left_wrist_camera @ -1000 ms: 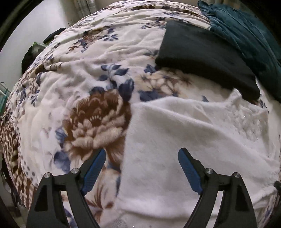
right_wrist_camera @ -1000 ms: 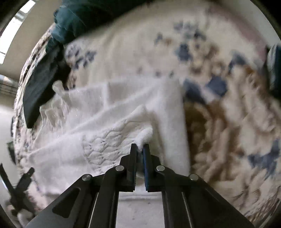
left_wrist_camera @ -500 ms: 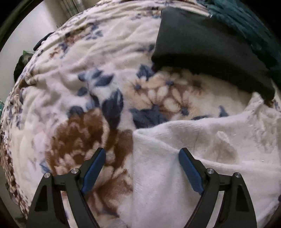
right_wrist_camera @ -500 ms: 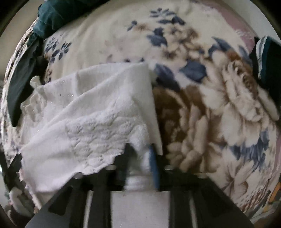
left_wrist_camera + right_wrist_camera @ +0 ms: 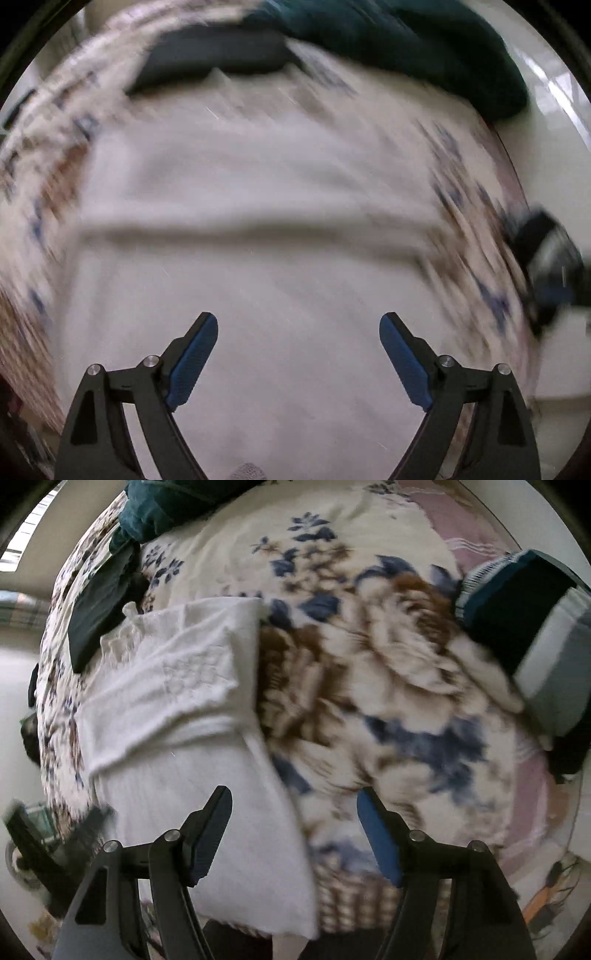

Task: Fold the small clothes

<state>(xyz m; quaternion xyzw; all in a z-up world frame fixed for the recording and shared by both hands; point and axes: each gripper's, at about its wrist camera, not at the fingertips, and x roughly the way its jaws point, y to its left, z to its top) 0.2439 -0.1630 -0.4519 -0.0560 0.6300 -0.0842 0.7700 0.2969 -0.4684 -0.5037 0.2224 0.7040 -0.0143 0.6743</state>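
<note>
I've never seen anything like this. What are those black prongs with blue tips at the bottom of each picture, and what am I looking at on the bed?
There is no robot here. A person holds a two-fingered tool in each hand, and a wide-angle camera on each tool looks forward along its fingers. One picture comes from the left hand-held gripper, the other from the right hand-held gripper. Both are open and hold nothing.

Under them lies a white garment, partly folded, on a floral blanket. Beyond it are a black folded cloth and a dark teal fabric. At the right edge sits a small pile of dark and grey folded items. The left picture is blurred, so it shows little detail.
</note>
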